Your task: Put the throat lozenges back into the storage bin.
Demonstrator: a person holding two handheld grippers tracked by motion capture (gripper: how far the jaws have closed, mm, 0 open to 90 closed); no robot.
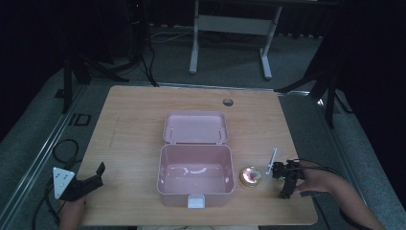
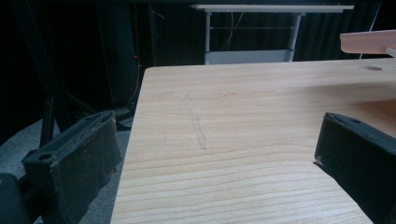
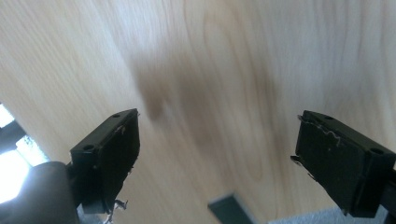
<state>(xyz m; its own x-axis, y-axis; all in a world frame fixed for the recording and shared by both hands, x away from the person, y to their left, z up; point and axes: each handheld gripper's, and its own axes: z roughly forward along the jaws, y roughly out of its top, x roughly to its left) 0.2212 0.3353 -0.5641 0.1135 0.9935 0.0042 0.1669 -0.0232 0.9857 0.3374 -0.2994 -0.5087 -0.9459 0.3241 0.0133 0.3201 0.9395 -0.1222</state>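
Observation:
An open pink plastic box (image 1: 195,188) stands in the middle of the wooden table (image 1: 134,120), with its lid (image 1: 196,127) laid back behind it and a white latch at the front. A small round gold tin (image 1: 250,176) sits just right of the box. My left gripper (image 1: 99,176) rests near the table's front left corner, open and holding nothing. In the left gripper view its jaws (image 2: 212,140) stand wide apart over bare wood, and the lid's edge (image 2: 369,42) shows at the top right. My right gripper (image 1: 283,181) is right of the tin, open (image 3: 217,144) and tilted down at the tabletop.
A round cable hole (image 1: 228,101) lies near the table's far edge. Beyond the table stands a white desk frame (image 1: 230,28) on a grey floor. Cables trail off both front corners. A dark tripod leg (image 1: 330,91) stands at the right.

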